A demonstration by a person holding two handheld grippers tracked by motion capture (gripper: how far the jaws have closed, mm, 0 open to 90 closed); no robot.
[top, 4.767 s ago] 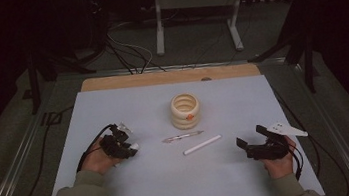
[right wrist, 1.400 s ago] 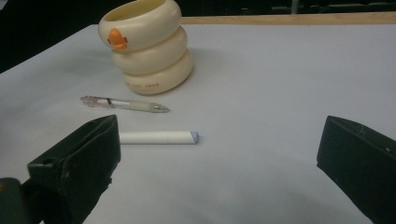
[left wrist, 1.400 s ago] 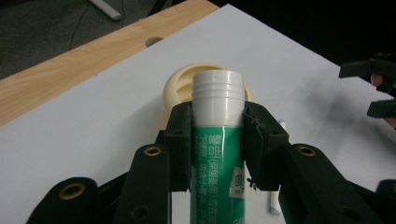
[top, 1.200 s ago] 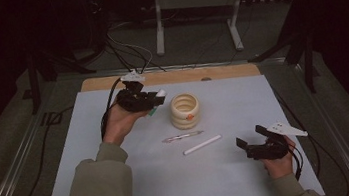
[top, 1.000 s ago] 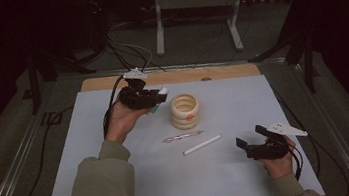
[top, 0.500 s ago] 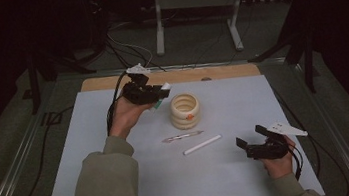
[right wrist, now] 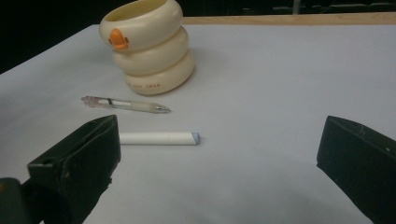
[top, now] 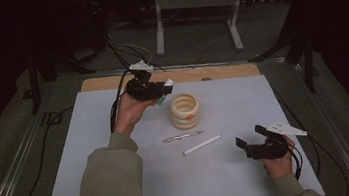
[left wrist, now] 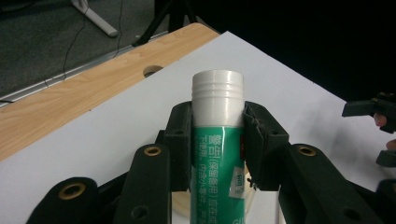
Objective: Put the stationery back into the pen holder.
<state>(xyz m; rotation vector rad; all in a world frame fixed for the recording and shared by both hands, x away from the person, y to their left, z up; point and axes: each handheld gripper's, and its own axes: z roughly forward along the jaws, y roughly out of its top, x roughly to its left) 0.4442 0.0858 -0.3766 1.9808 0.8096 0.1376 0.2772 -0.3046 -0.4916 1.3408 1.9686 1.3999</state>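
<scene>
One green glue stick (left wrist: pixel 218 140) sits clamped in the left gripper (top: pixel 154 89) just beside the cream holder (top: pixel 185 111), likely for dropping in; right gripper (top: pixel 255 146) rests spread wide, empty.

The glue stick (left wrist: pixel 217 154) clamped between the left gripper's (left wrist: pixel 217 135) fingers carries white Chinese print on its green label; the characters 警告 can be read at the top, and the smaller columns beneath are too fine to make out. On the cream pen holder (right wrist: pixel 149 46), a faint line of brownish lettering runs along the bottom ring, too blurred to read.
</scene>
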